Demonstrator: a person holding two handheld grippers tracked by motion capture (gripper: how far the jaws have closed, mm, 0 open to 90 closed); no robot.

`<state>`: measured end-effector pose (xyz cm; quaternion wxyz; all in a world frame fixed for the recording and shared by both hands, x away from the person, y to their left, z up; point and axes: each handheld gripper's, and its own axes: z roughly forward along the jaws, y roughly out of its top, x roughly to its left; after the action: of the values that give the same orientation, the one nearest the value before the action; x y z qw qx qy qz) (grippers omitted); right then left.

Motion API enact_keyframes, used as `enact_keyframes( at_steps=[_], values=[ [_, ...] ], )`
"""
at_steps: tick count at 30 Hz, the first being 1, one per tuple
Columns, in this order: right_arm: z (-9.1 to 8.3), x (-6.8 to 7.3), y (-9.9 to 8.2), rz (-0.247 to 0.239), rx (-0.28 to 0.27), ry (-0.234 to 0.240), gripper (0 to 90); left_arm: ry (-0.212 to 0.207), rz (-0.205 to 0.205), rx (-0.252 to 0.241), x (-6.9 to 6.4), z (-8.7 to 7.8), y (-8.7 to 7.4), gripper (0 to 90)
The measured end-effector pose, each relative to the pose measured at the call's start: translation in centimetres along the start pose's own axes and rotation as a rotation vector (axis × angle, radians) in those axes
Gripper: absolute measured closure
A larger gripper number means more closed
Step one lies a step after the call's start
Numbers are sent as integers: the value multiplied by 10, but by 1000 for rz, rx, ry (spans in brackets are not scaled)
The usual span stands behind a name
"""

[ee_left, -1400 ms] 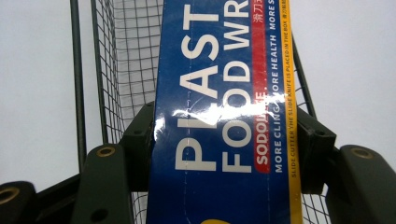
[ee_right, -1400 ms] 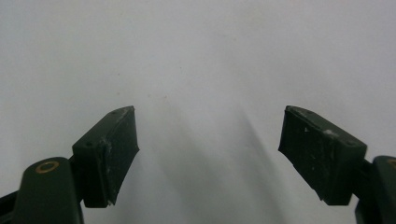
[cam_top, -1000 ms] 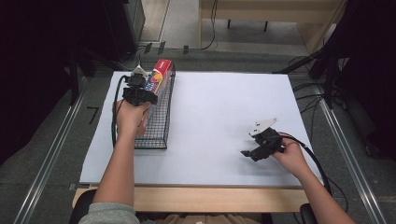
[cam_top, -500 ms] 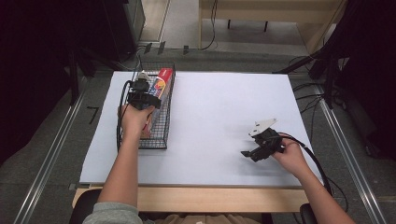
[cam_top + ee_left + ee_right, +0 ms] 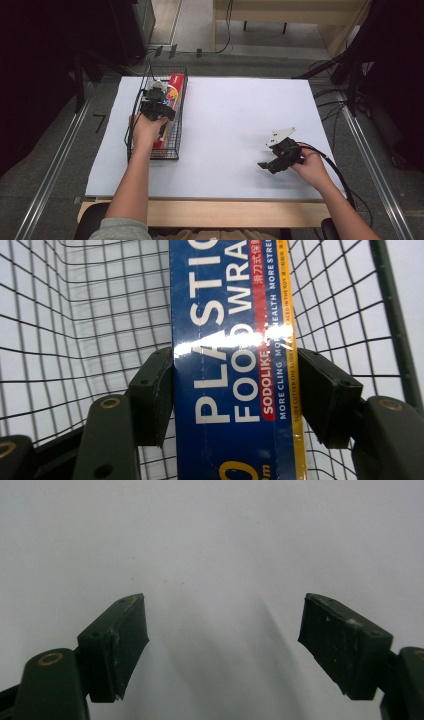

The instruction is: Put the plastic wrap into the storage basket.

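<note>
A long blue, red and yellow box of plastic food wrap (image 5: 230, 365) lies lengthwise in the black wire basket (image 5: 172, 150) at the table's left. Its red end (image 5: 176, 82) pokes out toward the far side. My left gripper (image 5: 157, 106) reaches down into the basket over the box. In the left gripper view the box runs between the jaws of my left gripper (image 5: 235, 385). They have just been opening, and the pads (image 5: 160, 395) stand right at the box's long edges without squeezing it. My right gripper (image 5: 266, 167) rests low over the white table at the right. In its own view my right gripper (image 5: 222, 630) is open on nothing.
The basket's wire walls (image 5: 75, 315) close in around the left jaws. The white tabletop (image 5: 235, 115) stretches between the two hands. Cables (image 5: 340, 175) trail from the right gripper, and dark furniture and rails border the table.
The left hand has drifted slightly toward me and lower into the basket with the box. The right hand and its gripper have not moved.
</note>
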<state>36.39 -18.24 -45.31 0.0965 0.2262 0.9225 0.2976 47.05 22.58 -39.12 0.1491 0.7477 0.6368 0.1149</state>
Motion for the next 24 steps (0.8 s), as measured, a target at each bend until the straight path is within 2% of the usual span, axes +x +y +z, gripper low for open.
enact_keyframes(
  at_steps=[3,6,8,12,18,24],
  values=[
    [0,0,0,5,0,3,203,-22,-2,2,-2,1,0,367],
    [0,0,0,3,-1,1,203,-42,-16,-19,0,-3,1,367],
    [0,0,0,10,-3,4,203,-74,-33,-35,2,-7,1,359],
    [-1,0,0,22,-7,9,203,-126,-16,-80,4,-24,-2,335],
    [-1,0,0,24,-6,13,203,-187,99,-78,-8,-40,-17,285],
    [-1,-1,-1,30,-10,10,203,-266,166,-94,-20,-52,-32,278]
  ],
)
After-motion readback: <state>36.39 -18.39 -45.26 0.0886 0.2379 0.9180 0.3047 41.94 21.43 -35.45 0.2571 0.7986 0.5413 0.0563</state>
